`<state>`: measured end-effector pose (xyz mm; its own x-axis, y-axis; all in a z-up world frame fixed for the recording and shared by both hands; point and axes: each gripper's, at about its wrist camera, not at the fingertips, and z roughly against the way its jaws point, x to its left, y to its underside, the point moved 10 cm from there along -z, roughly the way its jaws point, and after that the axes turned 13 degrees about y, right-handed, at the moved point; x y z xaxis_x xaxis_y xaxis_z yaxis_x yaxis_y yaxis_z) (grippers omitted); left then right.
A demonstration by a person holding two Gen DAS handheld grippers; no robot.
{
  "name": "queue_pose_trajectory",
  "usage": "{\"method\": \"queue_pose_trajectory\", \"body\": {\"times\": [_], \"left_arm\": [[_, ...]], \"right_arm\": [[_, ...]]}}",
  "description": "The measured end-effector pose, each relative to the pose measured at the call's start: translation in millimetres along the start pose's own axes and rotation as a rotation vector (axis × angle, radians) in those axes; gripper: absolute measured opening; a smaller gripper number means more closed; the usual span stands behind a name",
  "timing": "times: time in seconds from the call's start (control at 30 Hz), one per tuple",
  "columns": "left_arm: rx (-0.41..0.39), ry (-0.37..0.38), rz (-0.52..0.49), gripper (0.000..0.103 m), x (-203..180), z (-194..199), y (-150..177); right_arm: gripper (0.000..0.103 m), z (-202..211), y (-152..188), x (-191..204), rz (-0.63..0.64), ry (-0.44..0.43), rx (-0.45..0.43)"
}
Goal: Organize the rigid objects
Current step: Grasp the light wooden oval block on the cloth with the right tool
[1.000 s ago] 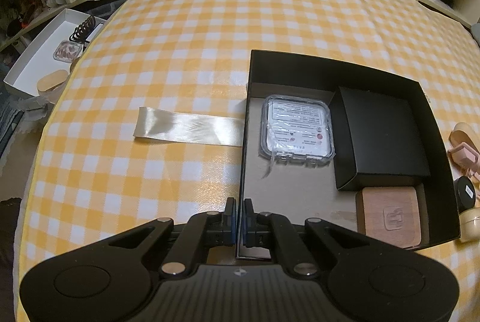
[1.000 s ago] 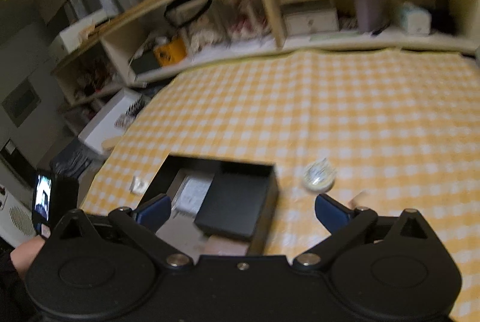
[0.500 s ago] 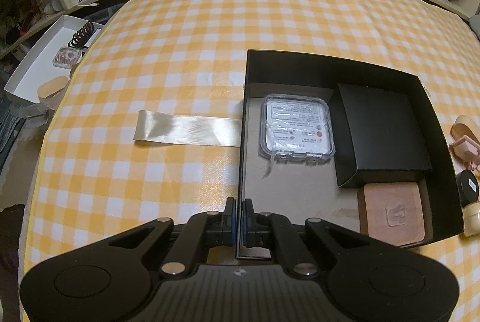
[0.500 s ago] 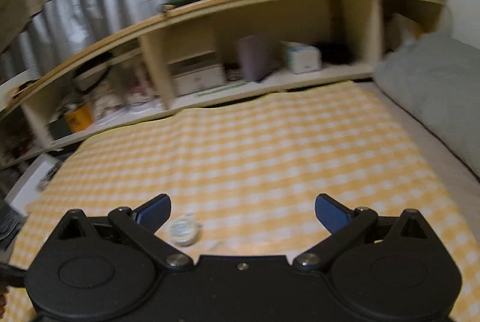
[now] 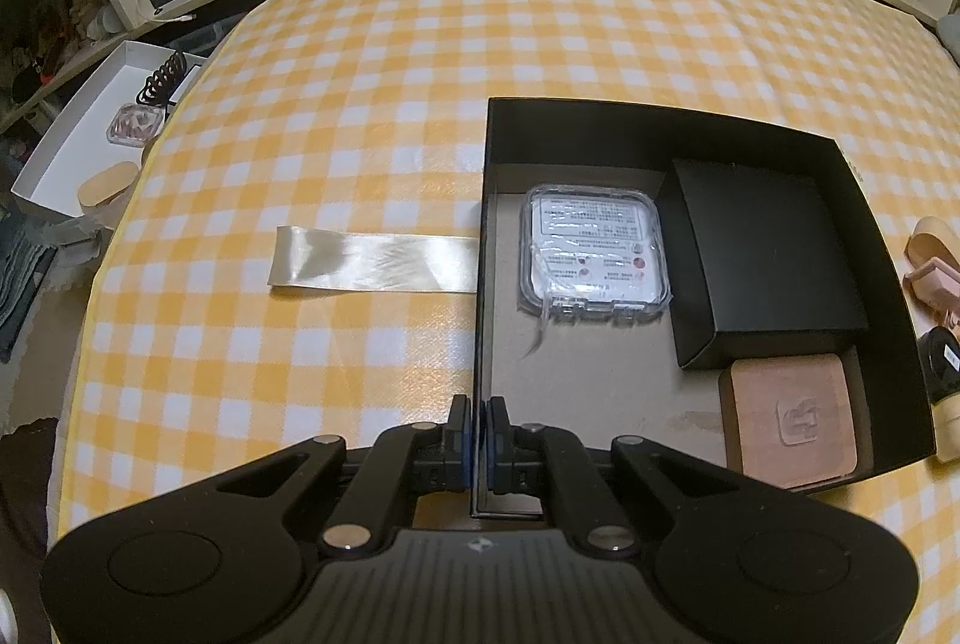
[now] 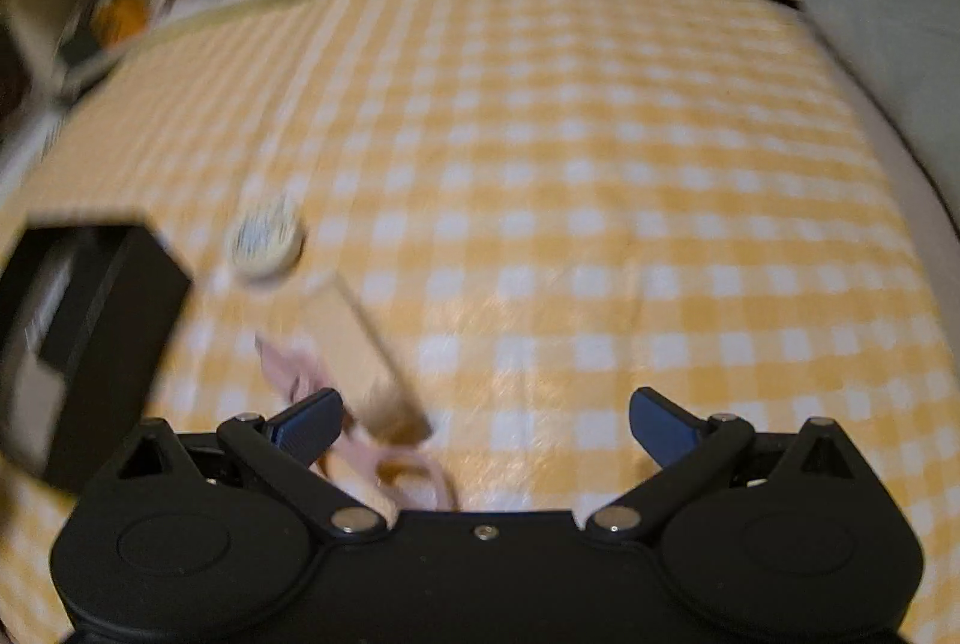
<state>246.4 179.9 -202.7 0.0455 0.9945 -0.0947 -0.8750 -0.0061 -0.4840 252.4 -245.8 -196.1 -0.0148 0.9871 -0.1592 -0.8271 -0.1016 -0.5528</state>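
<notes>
The left gripper [image 5: 478, 431] is clenched on the near left wall of the black box [image 5: 888, 296]. The right gripper [image 6: 486, 419] gapes empty above the cloth [image 6: 570, 176]; a wooden block [image 6: 354, 344] lies just inside its left finger.

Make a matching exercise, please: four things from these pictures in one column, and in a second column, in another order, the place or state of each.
Things:
1. clear plastic case
2. pink square pad
3. satin ribbon strip
4. left gripper

Places or states:
A. flat on the checked cloth, outside the black box
B. shut on the near left wall of the box
C. inside the box, in its near right corner
D. inside the box, left of the small black box

Pairs: 1-D, 2-C, 3-A, 4-B
</notes>
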Motion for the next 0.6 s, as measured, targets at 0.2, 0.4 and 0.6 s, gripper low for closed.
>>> {"method": "queue_pose_trajectory", "body": {"times": [0.2, 0.4, 0.6], "left_arm": [[0.001, -0.002, -0.008, 0.005, -1, 0, 1], [0.001, -0.004, -0.010, 0.005, -1, 0, 1], [0.003, -0.006, -0.015, 0.005, -1, 0, 1]], "right_arm": [[0.102, -18, -9, -2, -0.046, 0.086, -0.018], [0.102, -30, -23, -33, -0.304, 0.115, -0.032], [0.102, -34, -29, -22, -0.297, 0.050, -0.026]]}}
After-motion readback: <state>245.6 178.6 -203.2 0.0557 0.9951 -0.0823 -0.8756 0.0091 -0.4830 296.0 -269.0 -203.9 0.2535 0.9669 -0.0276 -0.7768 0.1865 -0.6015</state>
